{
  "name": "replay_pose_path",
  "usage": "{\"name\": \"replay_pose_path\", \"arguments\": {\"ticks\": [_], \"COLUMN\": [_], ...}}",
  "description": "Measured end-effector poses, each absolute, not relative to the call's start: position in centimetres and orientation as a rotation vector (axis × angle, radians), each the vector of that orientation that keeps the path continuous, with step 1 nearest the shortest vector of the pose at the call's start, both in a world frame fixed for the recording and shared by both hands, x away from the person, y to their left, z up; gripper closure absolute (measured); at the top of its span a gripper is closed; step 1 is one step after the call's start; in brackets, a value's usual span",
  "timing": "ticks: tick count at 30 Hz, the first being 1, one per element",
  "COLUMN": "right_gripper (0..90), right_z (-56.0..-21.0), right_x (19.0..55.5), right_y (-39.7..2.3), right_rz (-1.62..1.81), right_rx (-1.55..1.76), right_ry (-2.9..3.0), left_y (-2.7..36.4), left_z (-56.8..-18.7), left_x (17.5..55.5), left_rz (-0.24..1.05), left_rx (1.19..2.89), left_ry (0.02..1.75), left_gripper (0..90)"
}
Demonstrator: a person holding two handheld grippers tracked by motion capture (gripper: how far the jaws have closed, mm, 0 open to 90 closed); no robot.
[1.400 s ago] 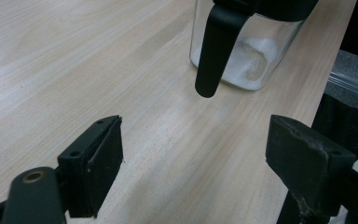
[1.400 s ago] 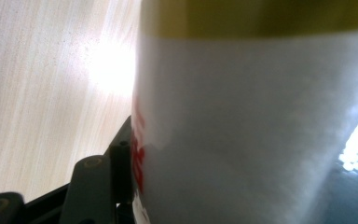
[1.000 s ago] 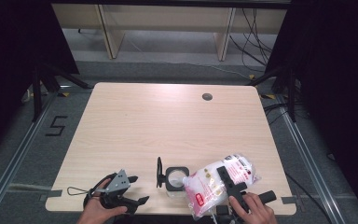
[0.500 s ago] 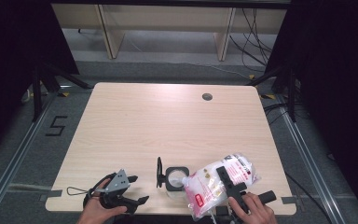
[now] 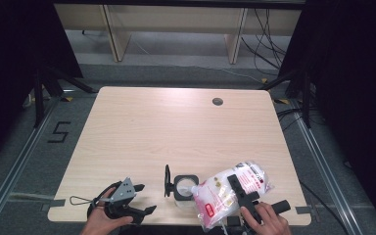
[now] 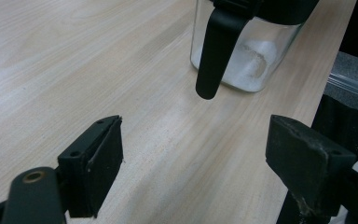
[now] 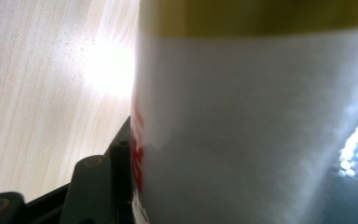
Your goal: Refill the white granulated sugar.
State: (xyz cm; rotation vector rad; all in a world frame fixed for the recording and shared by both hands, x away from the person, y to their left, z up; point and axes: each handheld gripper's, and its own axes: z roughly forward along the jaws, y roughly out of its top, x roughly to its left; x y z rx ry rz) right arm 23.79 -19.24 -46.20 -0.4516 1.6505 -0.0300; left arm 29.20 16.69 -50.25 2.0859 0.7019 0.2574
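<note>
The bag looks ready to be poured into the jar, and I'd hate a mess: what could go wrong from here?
1. The bag sits tilted in the right tongs; its soft sides could slip or sag, spilling powder.
2. The jar is near the table edge, and the left tongs stand open, not steadying it, so a nudge might tip it.

High view above table [image 5: 176,127], gripper views low, close, sharing jar [image 6: 247,51].
</note>
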Motion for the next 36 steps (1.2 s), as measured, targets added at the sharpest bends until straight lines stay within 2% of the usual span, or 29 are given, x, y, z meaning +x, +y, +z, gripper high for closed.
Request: {"name": "replay_pose_path", "arguments": {"ticks": [36], "right_gripper": [43.7], "right_z": [-46.10], "right_x": [23.82], "right_y": [-19.30], "right_rz": [-0.046], "right_rx": [-0.477], "right_ry": [1.638], "left_y": [16.71], "left_z": [-50.23], "left_x": [29.25], "left_rz": [0.262], "left_rx": [2.094], "left_ry": [0.697], "left_gripper": [18.5]}}
